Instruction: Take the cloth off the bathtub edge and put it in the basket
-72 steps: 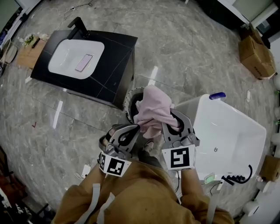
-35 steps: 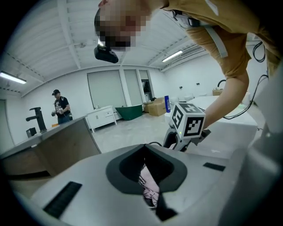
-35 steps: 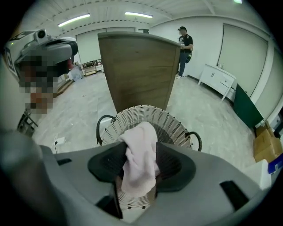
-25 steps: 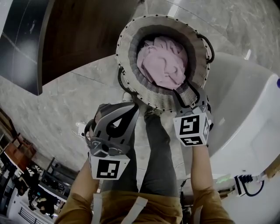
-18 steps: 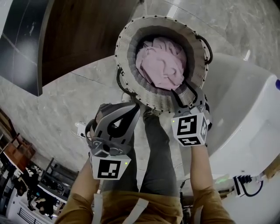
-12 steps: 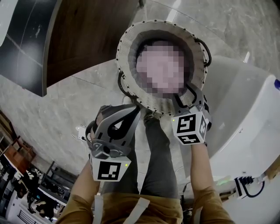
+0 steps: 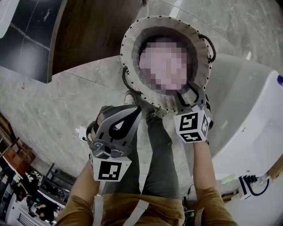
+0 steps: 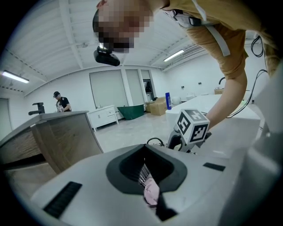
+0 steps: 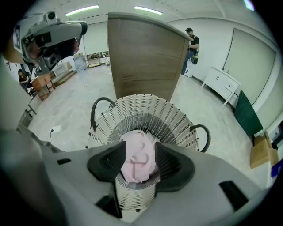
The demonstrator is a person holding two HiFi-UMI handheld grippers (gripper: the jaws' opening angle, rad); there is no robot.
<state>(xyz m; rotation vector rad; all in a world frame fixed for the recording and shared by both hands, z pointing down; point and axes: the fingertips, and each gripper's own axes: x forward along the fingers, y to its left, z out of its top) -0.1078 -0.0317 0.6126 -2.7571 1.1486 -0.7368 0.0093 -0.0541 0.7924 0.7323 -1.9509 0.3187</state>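
We see the crumpled pale pink cloth [image 9: 139, 160] lying inside the round white woven basket with black loop handles [image 9: 179, 121], which stands on the grey marbled floor [image 7: 62, 99] just beside the white bathtub [image 7: 250, 103]. Our right gripper [image 7: 191, 92] hovers at the basket's near rim, jaws roughly half apart and gripping nothing. Our left gripper [image 7: 135, 113] sits just short of the basket, jaws drawn together, empty

A large, bare hall staged as a bathroom. A white bathtub [image 7: 247, 110] and a wood-sided vanity [image 9: 146, 57] with a dark top stand on a grey marbled floor [image 7: 53, 101]. Above are ceiling strip lights [image 9: 82, 10], with cardboard boxes [image 8: 155, 106] and a bystander [image 9: 191, 46] beyond.
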